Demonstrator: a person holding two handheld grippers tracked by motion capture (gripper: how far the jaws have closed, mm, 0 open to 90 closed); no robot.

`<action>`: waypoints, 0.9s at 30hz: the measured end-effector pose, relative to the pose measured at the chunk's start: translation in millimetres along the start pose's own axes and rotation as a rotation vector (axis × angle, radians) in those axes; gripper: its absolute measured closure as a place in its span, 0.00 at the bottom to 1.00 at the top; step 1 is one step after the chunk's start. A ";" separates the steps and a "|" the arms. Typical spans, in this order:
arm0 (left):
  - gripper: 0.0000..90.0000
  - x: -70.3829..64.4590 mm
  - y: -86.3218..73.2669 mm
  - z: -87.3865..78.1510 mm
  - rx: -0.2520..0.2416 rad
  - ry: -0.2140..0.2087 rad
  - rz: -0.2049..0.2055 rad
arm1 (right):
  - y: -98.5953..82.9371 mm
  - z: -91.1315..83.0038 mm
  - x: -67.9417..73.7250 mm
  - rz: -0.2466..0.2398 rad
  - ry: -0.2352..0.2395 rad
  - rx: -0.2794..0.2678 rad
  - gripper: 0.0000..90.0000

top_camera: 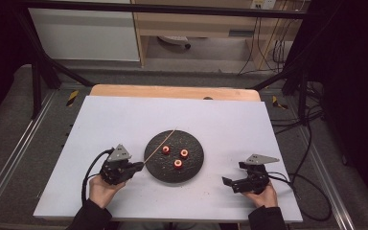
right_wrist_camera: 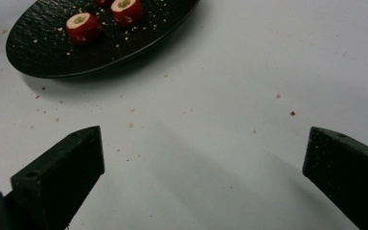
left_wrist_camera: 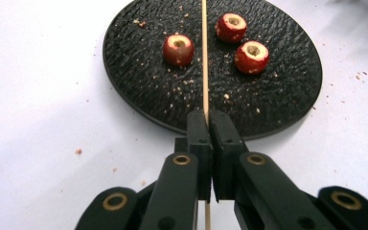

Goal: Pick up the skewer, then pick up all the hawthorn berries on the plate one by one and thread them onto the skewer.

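Note:
A round black textured plate [top_camera: 194, 165] lies mid-table with three red cored fruit pieces [top_camera: 178, 163] on it. My left gripper [top_camera: 140, 166] sits just left of the plate, shut on a thin wooden skewer [top_camera: 160, 147] that slants up and right over the plate's far left edge. In the left gripper view the skewer [left_wrist_camera: 204, 57] runs straight ahead from my left gripper [left_wrist_camera: 209, 117], passing between the fruit pieces [left_wrist_camera: 178, 49]. My right gripper [top_camera: 228, 182] rests open at the plate's lower right; in the right gripper view my right gripper [right_wrist_camera: 203, 155] holds nothing, with the plate [right_wrist_camera: 38, 52] at upper left.
A white sheet [top_camera: 220, 120] covers the wooden table, and crumbs are scattered on it near the plate. Cables [top_camera: 311, 158] trail off the right side. A black frame and shelving stand beyond the far edge.

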State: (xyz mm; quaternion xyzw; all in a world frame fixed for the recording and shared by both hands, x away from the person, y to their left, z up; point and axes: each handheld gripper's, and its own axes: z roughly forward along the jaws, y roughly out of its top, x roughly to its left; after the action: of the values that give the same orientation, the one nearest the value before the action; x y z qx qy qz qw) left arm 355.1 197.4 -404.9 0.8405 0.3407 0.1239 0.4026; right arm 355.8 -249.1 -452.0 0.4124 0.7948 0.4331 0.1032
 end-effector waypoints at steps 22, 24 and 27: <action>0.97 8.6 -39.5 -24.0 -0.089 -0.025 -0.010 | 42.1 16.8 33.1 -0.062 0.022 0.035 0.02; 0.97 9.5 -42.4 -24.7 -0.092 -0.028 -0.011 | 44.9 18.4 35.2 -0.062 0.022 0.038 0.02; 0.97 11.5 -46.6 -24.6 -0.097 -0.037 -0.022 | 53.7 24.3 41.0 -0.077 0.028 0.057 0.02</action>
State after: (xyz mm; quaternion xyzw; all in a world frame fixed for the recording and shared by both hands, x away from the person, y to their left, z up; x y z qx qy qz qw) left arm 329.7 240.4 -425.3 0.8183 0.3361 0.1202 0.4505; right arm 372.7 -188.6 -417.2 0.3783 0.8234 0.4117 0.0967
